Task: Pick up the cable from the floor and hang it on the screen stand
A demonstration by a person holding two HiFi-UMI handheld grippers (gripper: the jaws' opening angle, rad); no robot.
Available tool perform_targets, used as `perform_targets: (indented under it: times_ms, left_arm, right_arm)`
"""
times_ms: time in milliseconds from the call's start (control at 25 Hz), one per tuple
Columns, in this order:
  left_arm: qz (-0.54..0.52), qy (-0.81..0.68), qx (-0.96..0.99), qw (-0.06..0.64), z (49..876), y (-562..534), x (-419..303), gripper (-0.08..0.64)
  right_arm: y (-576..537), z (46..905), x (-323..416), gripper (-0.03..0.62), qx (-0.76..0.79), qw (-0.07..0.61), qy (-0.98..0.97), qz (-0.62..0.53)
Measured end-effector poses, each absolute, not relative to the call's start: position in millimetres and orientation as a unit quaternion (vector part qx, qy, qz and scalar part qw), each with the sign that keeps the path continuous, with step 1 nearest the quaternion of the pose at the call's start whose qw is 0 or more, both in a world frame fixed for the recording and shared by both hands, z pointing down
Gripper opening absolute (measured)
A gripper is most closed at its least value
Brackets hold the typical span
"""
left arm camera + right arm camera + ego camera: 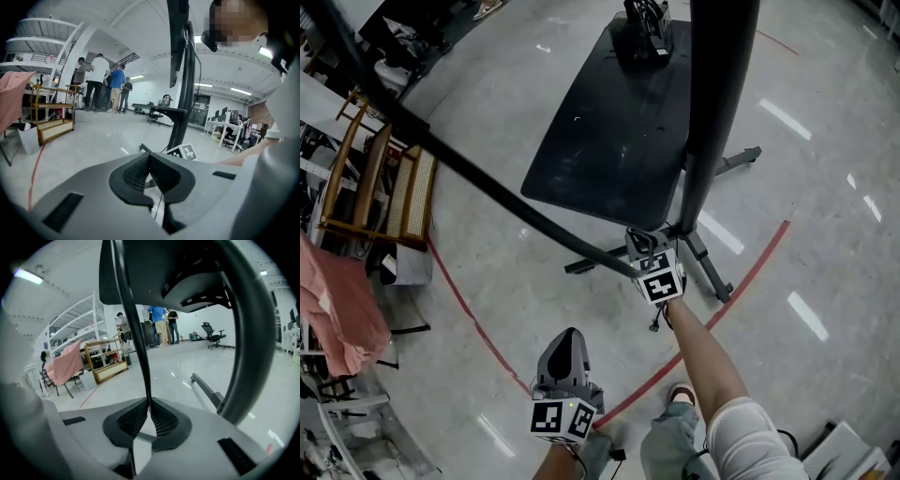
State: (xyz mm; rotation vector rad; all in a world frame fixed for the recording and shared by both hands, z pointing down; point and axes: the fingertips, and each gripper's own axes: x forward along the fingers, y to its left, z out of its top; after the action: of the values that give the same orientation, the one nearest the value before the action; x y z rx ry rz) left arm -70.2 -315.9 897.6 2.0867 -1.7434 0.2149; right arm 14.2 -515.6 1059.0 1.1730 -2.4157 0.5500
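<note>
A thick black cable (478, 178) runs taut from the upper left down to my right gripper (637, 251), which is shut on it beside the screen stand's pole (712, 122). In the right gripper view the cable (133, 333) rises straight out of the shut jaws of the right gripper (150, 408), with the pole (253, 333) close on the right and the screen's underside (164, 273) overhead. The dark screen panel (614, 122) lies flat beyond. My left gripper (570, 337) hovers lower, near my feet. The left gripper (150, 165) is shut with nothing in it, facing the stand (183, 108).
The stand's legs (708, 262) spread over the floor under my right gripper. A wooden shelf rack (380, 187) and a pink cloth (337, 309) stand at the left. A red line (722, 305) curves across the floor. Several people (101, 82) stand far off.
</note>
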Motion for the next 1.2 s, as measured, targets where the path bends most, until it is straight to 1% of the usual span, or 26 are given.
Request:
perform_targets:
  times_ms: [160,280,440,680,840,1000,1200]
  left_arm:
    - [0.086,-0.601,0.759,0.235,878.6,-301.4,-39.4,0.003]
    - [0.082,-0.577,0.773,0.25,851.3,-288.5,-7.3,0.003]
    - [0.082,-0.531,0.803,0.257,808.8,-270.1,33.9,0.003]
    - [0.086,-0.458,0.848,0.251,729.2,-224.6,79.1,0.003]
    - [0.085,-0.408,0.874,0.25,662.3,-181.8,94.0,0.003]
    - [0.084,-0.353,0.904,0.226,600.7,-148.7,100.1,0.003]
    - [0.08,-0.342,0.916,0.194,542.6,-123.5,78.8,0.003]
  right_arm:
    - [-457.4,1035.2,60.6,0.035,0.427,0.188,-0.854,0.23]
    - [-406.1,1000.1,103.4,0.035,0.436,0.182,-0.846,0.248]
    - [-336.7,927.4,158.2,0.035,0.451,0.177,-0.835,0.262]
    - [-247.0,810.3,209.4,0.034,0.475,0.181,-0.812,0.285]
    - [-193.1,730.4,231.9,0.034,0.487,0.177,-0.799,0.305]
    - [-151.8,645.8,232.4,0.034,0.482,0.158,-0.795,0.331]
    - [-121.8,546.3,228.6,0.034,0.477,0.195,-0.795,0.321]
